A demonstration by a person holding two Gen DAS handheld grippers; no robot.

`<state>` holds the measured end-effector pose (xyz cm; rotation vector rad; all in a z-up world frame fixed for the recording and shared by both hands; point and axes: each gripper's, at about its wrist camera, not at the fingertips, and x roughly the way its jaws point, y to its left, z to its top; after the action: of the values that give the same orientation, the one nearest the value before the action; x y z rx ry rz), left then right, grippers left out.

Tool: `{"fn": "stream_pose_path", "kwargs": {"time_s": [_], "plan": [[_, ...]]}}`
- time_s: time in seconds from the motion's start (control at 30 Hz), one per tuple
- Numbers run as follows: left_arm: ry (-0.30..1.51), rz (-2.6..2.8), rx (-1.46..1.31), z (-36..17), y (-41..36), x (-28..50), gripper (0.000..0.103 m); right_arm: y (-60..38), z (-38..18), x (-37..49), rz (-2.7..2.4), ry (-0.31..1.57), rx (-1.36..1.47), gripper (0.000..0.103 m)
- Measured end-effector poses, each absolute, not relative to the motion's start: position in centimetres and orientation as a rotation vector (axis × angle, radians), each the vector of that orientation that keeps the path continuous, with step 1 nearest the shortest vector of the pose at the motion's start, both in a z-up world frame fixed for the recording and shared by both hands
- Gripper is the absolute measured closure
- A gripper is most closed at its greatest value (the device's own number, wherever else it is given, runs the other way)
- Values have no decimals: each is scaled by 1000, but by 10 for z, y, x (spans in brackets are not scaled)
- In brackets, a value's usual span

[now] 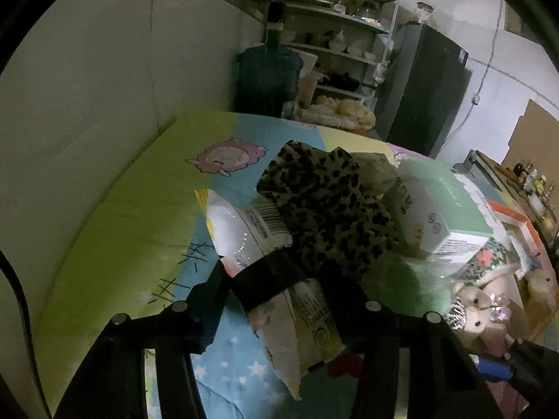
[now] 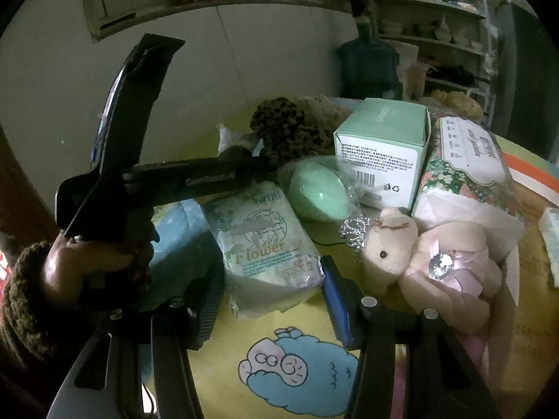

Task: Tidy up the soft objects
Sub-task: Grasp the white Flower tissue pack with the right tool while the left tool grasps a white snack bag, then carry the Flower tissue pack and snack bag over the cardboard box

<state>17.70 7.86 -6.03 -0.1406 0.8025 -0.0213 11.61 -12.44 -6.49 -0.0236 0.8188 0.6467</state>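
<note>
In the left wrist view my left gripper (image 1: 279, 279) points down at a white and yellow plastic packet (image 1: 297, 317) lying between its fingers. A strip of blue sheet shows between the left finger (image 1: 209, 303) and the packet, so the jaws stand open. A dark strip crosses the packet near the tips. A leopard-print cloth (image 1: 325, 202) is heaped just beyond. In the right wrist view my right gripper (image 2: 271, 265) is shut on a "Flower" tissue pack (image 2: 269, 241), which fills the gap between both pads. A person's hand (image 2: 70, 265) holds the left gripper (image 2: 237, 155) at left.
On the cartoon bedsheet (image 2: 297, 366) lie a green soft ball in a clear bag (image 2: 319, 192), a mint box (image 2: 380, 150), a floral tissue pack (image 2: 464, 160) and a pink plush bear (image 2: 419, 258). Behind stand a water jug (image 1: 269, 76), shelves (image 1: 335, 35) and a fridge (image 1: 426, 87).
</note>
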Motion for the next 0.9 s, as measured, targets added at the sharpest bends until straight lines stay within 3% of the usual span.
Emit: {"fn": "stream_pose_path", "kwargs": {"time_s": [0.9], "plan": [[641, -51, -93, 3, 90, 110, 50, -128, -20, 73, 646, 709, -38, 48]]}}
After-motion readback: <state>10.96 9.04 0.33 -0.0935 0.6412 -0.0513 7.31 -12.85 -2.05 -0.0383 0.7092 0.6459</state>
